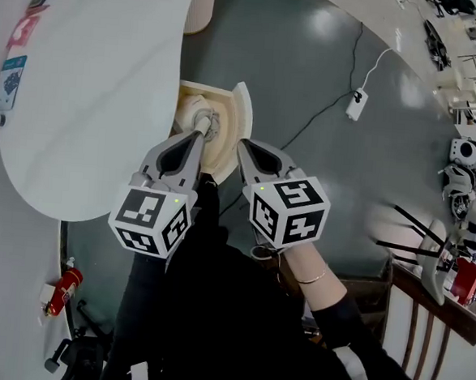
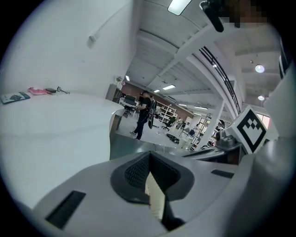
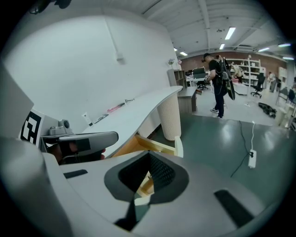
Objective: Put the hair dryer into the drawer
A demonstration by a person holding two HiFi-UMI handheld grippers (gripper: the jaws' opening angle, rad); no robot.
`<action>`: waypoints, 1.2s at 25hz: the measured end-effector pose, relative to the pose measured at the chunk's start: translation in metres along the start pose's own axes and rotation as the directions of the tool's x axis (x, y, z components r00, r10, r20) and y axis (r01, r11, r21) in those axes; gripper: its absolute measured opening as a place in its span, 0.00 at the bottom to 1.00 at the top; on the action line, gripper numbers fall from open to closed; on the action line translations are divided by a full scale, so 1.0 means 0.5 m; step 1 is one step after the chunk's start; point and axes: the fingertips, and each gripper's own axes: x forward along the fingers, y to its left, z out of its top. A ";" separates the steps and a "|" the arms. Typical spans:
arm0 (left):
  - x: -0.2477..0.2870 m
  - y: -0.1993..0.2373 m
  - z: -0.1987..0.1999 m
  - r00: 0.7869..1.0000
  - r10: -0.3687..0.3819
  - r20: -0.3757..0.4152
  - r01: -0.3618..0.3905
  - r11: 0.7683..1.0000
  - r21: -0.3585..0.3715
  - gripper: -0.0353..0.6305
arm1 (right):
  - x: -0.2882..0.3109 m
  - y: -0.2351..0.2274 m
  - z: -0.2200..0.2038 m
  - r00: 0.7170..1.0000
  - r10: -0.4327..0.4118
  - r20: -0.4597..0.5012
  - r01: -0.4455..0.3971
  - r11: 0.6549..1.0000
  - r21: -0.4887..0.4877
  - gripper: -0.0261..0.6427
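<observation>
Left tongs (image 1: 200,134) closed above hair dryer (image 1: 192,109), in drawer (image 1: 243,111)

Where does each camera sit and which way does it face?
Head view: on the head, steeply down onto open drawer; left gripper, right gripper show.
Left gripper view: along its shut jaws, across white table; right gripper's cube shows.
Right gripper view: along its jaws, toward drawer; left gripper shows.
Shared: both gripper views see the standing person.

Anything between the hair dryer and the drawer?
Nothing visible. The hair dryer already lies inside the open drawer, just beyond the tip of the shut left gripper.
</observation>
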 end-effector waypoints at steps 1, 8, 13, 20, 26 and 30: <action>-0.009 -0.005 0.007 1.000 -0.010 0.012 0.009 1.000 0.009 0.07 | -0.008 0.002 0.005 1.000 0.003 0.017 -0.003 1.000 0.001 0.04; -0.070 -0.027 0.038 0.998 -0.029 0.051 0.026 0.998 0.052 0.07 | -0.078 0.017 0.033 0.989 0.004 0.147 0.001 0.999 -0.036 0.04; -0.115 -0.044 0.049 0.996 -0.020 0.082 0.013 0.997 0.077 0.07 | -0.135 0.037 0.048 0.967 0.024 0.255 -0.012 0.999 -0.045 0.04; -0.195 -0.085 0.079 0.989 -0.032 0.146 0.010 0.989 0.150 0.07 | -0.248 0.048 0.058 0.911 -0.039 0.412 0.071 0.996 -0.062 0.04; -0.255 -0.132 0.112 0.975 -0.060 0.213 0.022 0.983 0.180 0.07 | -0.376 0.063 0.059 0.843 -0.084 0.531 0.122 0.992 -0.038 0.04; -0.286 -0.172 0.124 0.968 -0.081 0.235 0.031 0.977 0.209 0.07 | -0.463 0.077 0.064 0.774 -0.096 0.626 0.156 0.987 -0.041 0.04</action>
